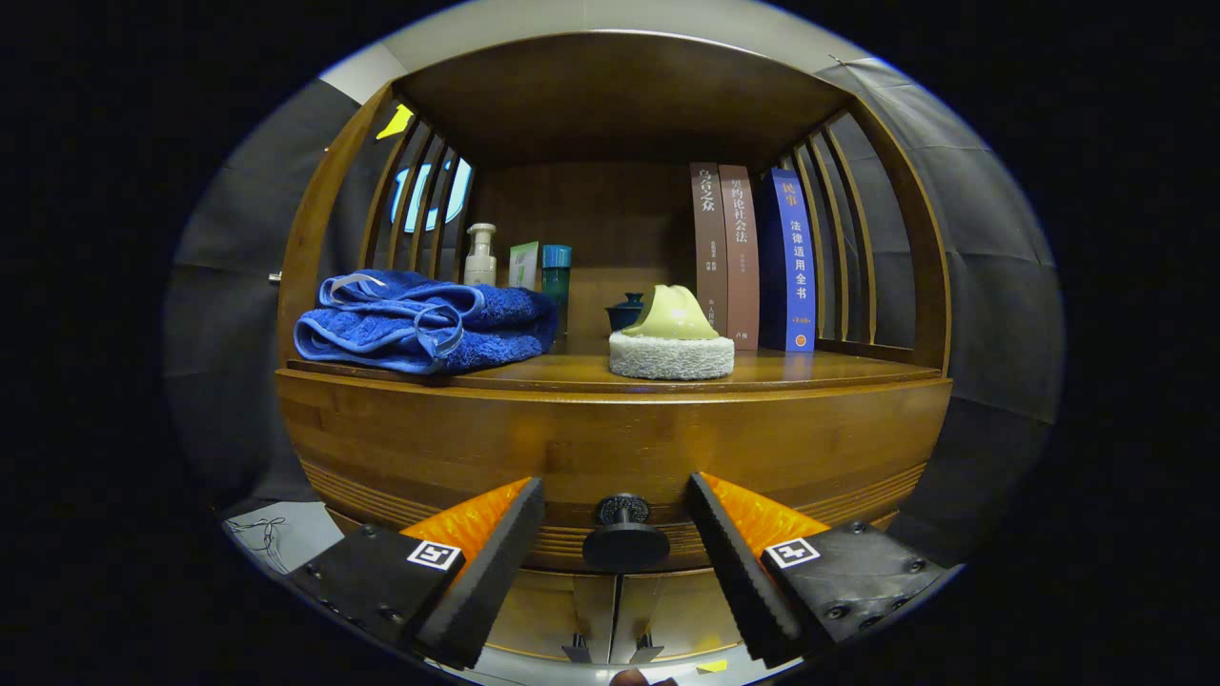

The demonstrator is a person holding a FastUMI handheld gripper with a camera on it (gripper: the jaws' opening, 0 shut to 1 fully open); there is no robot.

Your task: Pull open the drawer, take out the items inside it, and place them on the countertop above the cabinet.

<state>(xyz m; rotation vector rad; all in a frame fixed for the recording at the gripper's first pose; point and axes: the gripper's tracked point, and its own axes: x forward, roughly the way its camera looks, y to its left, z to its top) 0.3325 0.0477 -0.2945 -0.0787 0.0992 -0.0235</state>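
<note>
Gripper (pixel 618 534) fingers spread wide, flanking the dark round drawer knob (pixel 624 534) without touching it. Above the knob, the cabinet's countertop (pixel 810 370) holds a folded blue towel (pixel 419 324) to its left and a white scrub pad (pixel 671 354) directly above.

fingers (pixel 617 534) apart, drawer knob (pixel 624 534) between

- Dim, warm light falls from above and in front; the shelf (pixel 610 372) top gleams.
- Recess behind is shadowed.
- Fisheye bends edges; fingers (pixel 496 562) are slightly soft.
</note>
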